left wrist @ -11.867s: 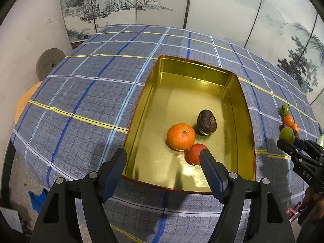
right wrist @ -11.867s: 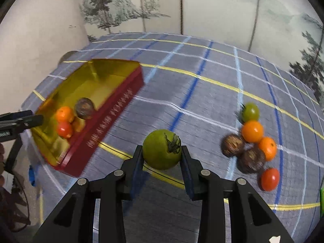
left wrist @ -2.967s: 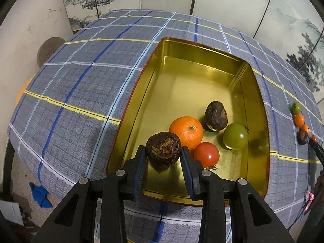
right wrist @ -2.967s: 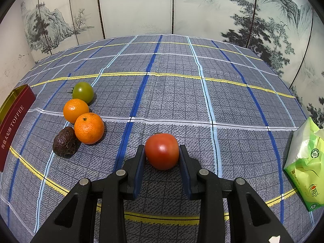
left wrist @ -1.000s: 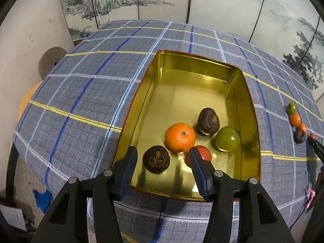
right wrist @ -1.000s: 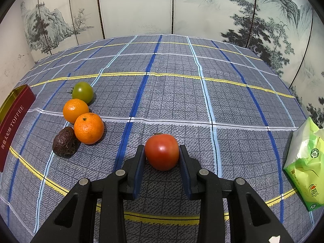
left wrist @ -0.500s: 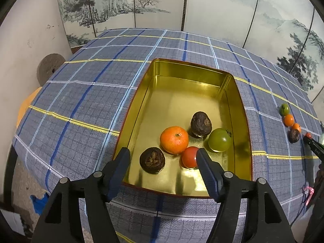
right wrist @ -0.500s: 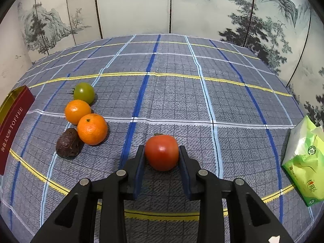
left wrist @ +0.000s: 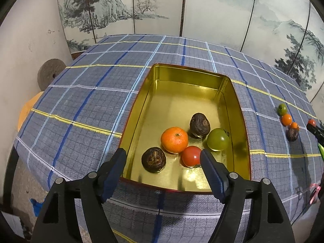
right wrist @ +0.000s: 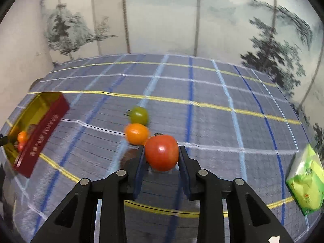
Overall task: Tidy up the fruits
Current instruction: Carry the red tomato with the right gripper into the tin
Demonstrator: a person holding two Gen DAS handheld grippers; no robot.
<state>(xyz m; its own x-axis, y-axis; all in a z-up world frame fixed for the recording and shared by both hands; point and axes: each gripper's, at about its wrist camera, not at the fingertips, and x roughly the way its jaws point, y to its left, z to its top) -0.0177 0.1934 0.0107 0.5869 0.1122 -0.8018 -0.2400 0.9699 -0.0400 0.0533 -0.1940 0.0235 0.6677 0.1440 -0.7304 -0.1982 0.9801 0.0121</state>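
The gold tin [left wrist: 182, 75] holds an orange [left wrist: 174, 139], a green tomato [left wrist: 218, 139], a red tomato [left wrist: 190, 156] and two dark wrinkled fruits [left wrist: 199, 125] [left wrist: 154, 159]. My left gripper [left wrist: 162, 152] hangs above the tin's near end. Its jaws are opening and grip nothing. My right gripper [right wrist: 161, 151] is shut on a red tomato [right wrist: 162, 152], lifted off the cloth. Beyond it lie a green tomato [right wrist: 139, 115] and an orange [right wrist: 136, 133]. A dark fruit [right wrist: 129, 156] is half hidden behind the left finger. The tin [right wrist: 42, 129] stands at the far left of the right wrist view.
A green packet [right wrist: 307, 182] lies at the right edge of the plaid tablecloth [right wrist: 202, 85]. A painted folding screen [left wrist: 202, 10] stands behind the table. Left of the table are a wall and a round stone disc [left wrist: 50, 74]. The table's near edge drops off below the tin.
The left jaws have widened and drawn back a little from the dark fruit lying in the tin. The right gripper has risen with the red tomato and swung towards the tin.
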